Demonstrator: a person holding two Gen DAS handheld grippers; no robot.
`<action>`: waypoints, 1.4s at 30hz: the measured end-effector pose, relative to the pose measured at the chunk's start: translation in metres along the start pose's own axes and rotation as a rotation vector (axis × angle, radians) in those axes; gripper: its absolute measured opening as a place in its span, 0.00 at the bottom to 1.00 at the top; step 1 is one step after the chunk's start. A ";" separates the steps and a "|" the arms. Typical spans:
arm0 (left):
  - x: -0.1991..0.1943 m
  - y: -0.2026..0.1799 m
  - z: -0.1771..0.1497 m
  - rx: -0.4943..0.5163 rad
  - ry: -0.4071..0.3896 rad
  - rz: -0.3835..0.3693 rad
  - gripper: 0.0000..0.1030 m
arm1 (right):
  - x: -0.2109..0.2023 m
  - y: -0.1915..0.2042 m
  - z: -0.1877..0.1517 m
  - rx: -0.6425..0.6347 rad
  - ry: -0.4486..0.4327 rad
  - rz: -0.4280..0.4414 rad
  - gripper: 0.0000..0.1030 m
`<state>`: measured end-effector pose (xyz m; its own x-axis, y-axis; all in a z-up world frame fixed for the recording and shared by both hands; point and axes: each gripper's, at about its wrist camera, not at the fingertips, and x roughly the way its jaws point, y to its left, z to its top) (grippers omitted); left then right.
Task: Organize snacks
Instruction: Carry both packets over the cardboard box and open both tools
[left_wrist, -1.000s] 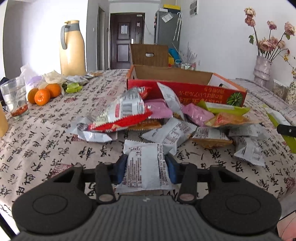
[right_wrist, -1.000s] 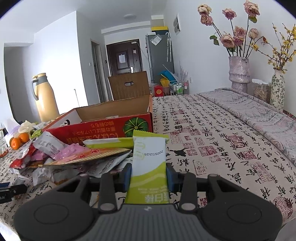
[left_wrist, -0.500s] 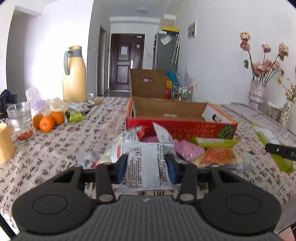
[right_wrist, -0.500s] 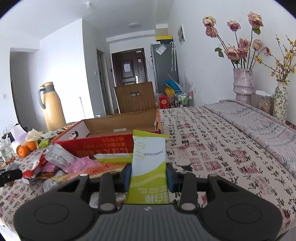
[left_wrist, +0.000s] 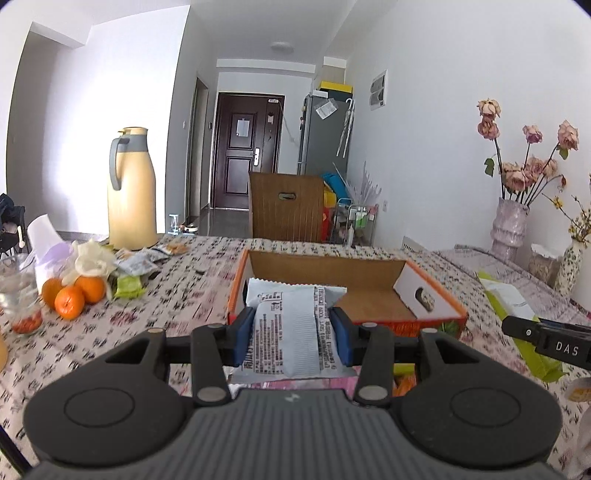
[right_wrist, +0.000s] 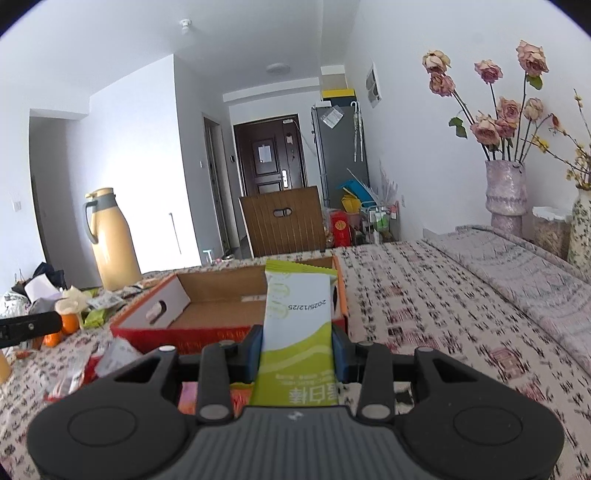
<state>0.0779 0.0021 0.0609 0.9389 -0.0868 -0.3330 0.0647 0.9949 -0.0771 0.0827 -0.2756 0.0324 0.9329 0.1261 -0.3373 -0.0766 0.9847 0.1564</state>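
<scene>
The left claw (left_wrist: 291, 338) is closed partway on a white packet (left_wrist: 290, 332); its blue pads (left_wrist: 242, 334) press the packet's two sides, and the packet stands clear of the bench (left_wrist: 177, 295), in front of the near wall of the box (left_wrist: 436, 295). The right claw (right_wrist: 297, 349) is nearly shut on a green packet (right_wrist: 297, 332), gripped at its lower half, its top edge reaching up across the box (right_wrist: 155, 317) behind it. The box sits open on the bench with bare cardboard inside. More snacks (right_wrist: 110, 358) lie loose on the bench near the box's front. To the far left are oranges (left_wrist: 72, 295) and a jug (left_wrist: 129, 192); a vase (right_wrist: 506, 192) stands at the far right.
</scene>
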 end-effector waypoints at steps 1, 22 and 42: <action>0.004 -0.001 0.004 0.000 -0.001 0.001 0.43 | 0.004 0.000 0.004 0.002 -0.004 0.002 0.36; 0.144 -0.014 0.077 -0.054 0.023 0.066 0.43 | 0.130 0.030 0.063 -0.014 0.009 0.055 0.36; 0.200 -0.001 0.052 -0.120 0.099 0.104 0.44 | 0.204 0.020 0.044 0.023 0.141 0.045 0.37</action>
<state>0.2835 -0.0132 0.0435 0.9000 0.0061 -0.4359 -0.0777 0.9862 -0.1465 0.2868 -0.2358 0.0078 0.8699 0.1872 -0.4564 -0.1073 0.9749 0.1953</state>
